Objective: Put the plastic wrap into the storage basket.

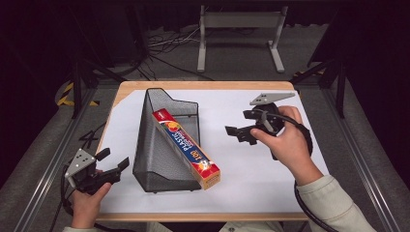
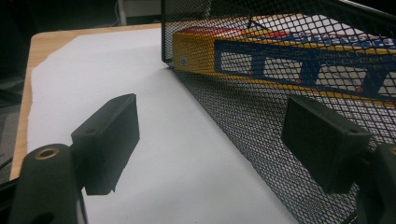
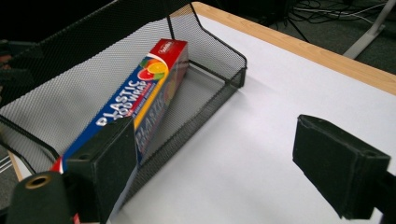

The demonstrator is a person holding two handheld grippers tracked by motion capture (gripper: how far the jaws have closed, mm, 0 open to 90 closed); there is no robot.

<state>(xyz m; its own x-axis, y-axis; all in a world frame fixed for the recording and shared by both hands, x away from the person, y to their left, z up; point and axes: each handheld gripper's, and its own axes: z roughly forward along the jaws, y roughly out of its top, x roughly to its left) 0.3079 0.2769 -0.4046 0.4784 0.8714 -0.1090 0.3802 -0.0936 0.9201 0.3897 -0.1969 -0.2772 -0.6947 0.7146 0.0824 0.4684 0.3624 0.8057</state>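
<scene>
At the near left corner of the surface (image 1: pixel 241 186), the left gripper (image 1: pixel 114 165) sits low in the person's left hand (image 1: pixel 87 205), its jaws spread wide with nothing between them. It points right toward the mesh basket (image 1: pixel 147 145) and stays just short of the basket's near left side. In the left gripper view the two black pads (image 2: pixel 109 140) frame white paper (image 2: pixel 107 79) on one side and the basket's mesh wall (image 2: pixel 261 135) on the other, without touching either.

The black wire-mesh basket stands left of centre on the white paper that covers the wooden surface. It is tall at its far left end and slopes down toward the near end. Inside it lies the plastic wrap box (image 1: pixel 186 147), a long yellow, red and blue carton set at a slant: its far end leans against the high far wall, and its near end sticks out over the basket's near right corner. The right gripper view shows the box (image 3: pixel 144 95) resting along the inside of the basket (image 3: pixel 215 44), printed side up.

To the right, well apart from the basket, the right gripper (image 1: pixel 241 134) is held above the paper in the person's right hand (image 1: pixel 285 142), pointing left toward the box. Its jaws stand wide apart and hold nothing; white paper (image 3: pixel 243 140) shows between them.
</scene>
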